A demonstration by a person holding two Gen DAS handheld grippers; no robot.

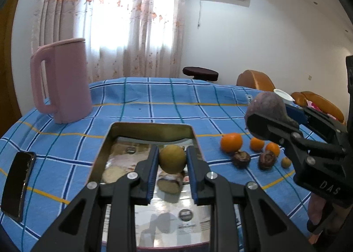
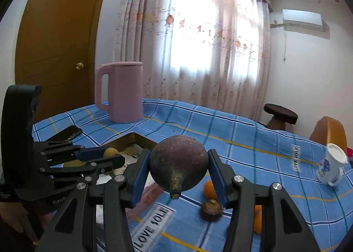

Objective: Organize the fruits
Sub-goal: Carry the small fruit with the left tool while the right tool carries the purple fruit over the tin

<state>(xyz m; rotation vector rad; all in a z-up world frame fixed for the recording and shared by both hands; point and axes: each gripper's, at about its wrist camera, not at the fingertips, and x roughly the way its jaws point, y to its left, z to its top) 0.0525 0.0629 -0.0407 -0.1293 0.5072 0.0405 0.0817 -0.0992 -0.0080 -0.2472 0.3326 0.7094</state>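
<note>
My left gripper (image 1: 172, 159) is shut on a small yellow-green fruit (image 1: 172, 158) and holds it above a shiny metal tray (image 1: 152, 129). A piece of fruit (image 1: 169, 182) lies in the tray below it. My right gripper (image 2: 178, 167) is shut on a large dark purple fruit (image 2: 179, 163), held above the blue checked tablecloth; it also shows in the left wrist view (image 1: 268, 105). On the cloth right of the tray lie three oranges (image 1: 231, 142), two brown shrivelled fruits (image 1: 241, 159) and a small yellow fruit (image 1: 286, 162).
A pink jug (image 1: 64, 79) stands at the back left of the table. A black phone (image 1: 17, 184) lies at the left edge. A white patterned cup (image 2: 331, 167) lies tipped at the right. A stool (image 2: 280, 115) and orange chairs (image 1: 256, 79) stand beyond the table.
</note>
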